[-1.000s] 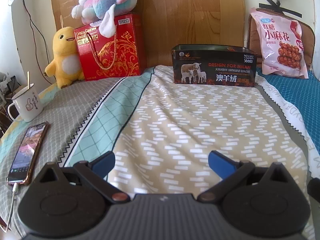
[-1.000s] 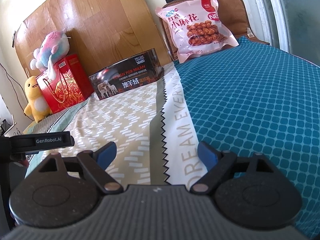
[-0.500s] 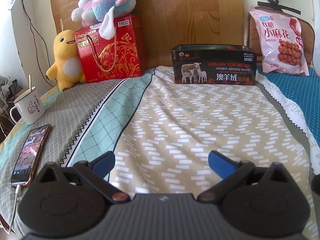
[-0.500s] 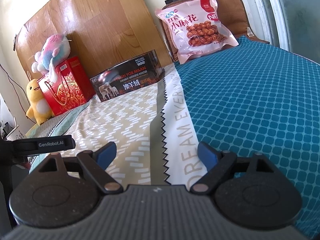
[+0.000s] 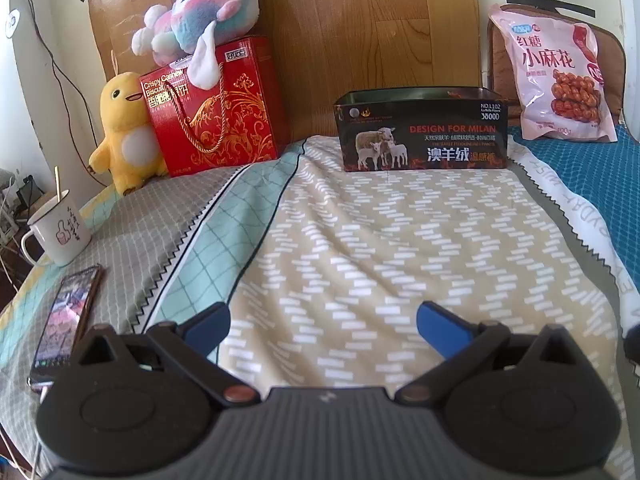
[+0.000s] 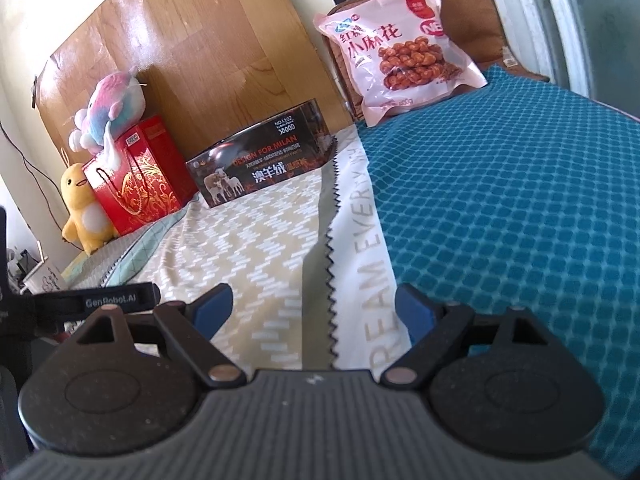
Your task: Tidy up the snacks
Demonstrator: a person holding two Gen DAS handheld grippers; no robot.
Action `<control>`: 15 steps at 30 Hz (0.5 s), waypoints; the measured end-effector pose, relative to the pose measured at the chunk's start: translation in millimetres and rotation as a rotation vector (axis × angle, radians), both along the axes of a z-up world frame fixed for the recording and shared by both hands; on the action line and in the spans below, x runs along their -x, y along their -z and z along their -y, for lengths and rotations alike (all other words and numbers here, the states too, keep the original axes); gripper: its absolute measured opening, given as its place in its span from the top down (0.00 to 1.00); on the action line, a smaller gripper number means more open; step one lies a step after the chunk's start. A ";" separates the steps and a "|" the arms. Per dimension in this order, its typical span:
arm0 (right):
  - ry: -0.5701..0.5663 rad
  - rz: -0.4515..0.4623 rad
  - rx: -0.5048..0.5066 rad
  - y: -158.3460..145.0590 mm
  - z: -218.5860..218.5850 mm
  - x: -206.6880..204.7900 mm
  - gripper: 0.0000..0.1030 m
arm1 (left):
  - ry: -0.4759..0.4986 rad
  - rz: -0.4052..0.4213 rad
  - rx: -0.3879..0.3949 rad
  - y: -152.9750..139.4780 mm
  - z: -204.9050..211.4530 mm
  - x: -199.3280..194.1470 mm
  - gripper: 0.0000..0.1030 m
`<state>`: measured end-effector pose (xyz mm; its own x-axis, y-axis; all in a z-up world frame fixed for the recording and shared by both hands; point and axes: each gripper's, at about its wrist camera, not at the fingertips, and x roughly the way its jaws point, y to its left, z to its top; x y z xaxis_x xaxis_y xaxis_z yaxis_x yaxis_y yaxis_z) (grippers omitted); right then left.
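Both tongs are wide open and hold nothing: the left tongs [image 5: 322, 322] hang low over the beige part of the bedspread, and the right tongs [image 6: 314, 307] hang over the zigzag seam where the beige cloth meets the blue cloth. Each pair is well apart from everything at the far end of the bed [image 5: 360, 240].

I judge that the task has hardly begun. The pink snack bag [image 6: 404, 46] leans upright against a brown cushion [image 6: 474, 16] at the far right, on the blue side. The red biscuit box [image 5: 216, 106] stands at the far left against the wooden headboard [image 5: 360, 32], with a pink and blue plush toy [image 5: 196, 30] lying on top of it and a yellow plush duck [image 5: 120, 132] just beside it. Between them stands the dark open tin [image 5: 422, 130] with sheep printed on its front; from these views I cannot tell if anything is inside.

Probably the tin is the place for the snacks, so all the picking and placing remains. On the near left lie a phone [image 5: 66, 320] and a white mug [image 5: 56, 230], which are not part of the work.
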<state>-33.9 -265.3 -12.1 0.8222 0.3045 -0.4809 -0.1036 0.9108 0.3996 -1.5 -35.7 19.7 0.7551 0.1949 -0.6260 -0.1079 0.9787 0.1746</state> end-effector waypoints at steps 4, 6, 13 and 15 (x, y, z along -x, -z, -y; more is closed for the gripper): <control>-0.043 0.017 0.029 -8.1 -5.6 -22.7 0.12 | 0.003 -0.015 -0.007 -4.8 -1.0 -11.7 0.00; -0.066 0.031 0.029 -11.1 -10.9 -37.3 0.12 | -0.003 -0.021 -0.008 -4.9 -1.6 -17.7 0.00; -0.047 0.095 0.064 -5.1 -26.6 -75.8 0.12 | -0.048 -0.042 0.021 0.9 -12.0 -37.0 0.00; -0.036 0.069 0.053 7.0 -24.0 -77.5 0.12 | -0.059 -0.034 0.012 3.3 -14.0 -41.0 0.00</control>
<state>43.5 -241.3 -19.1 0.8428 0.3106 -0.4396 -0.1628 0.9255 0.3419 39.5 -21.7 16.4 0.7206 0.2305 -0.6539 -0.1592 0.9729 0.1675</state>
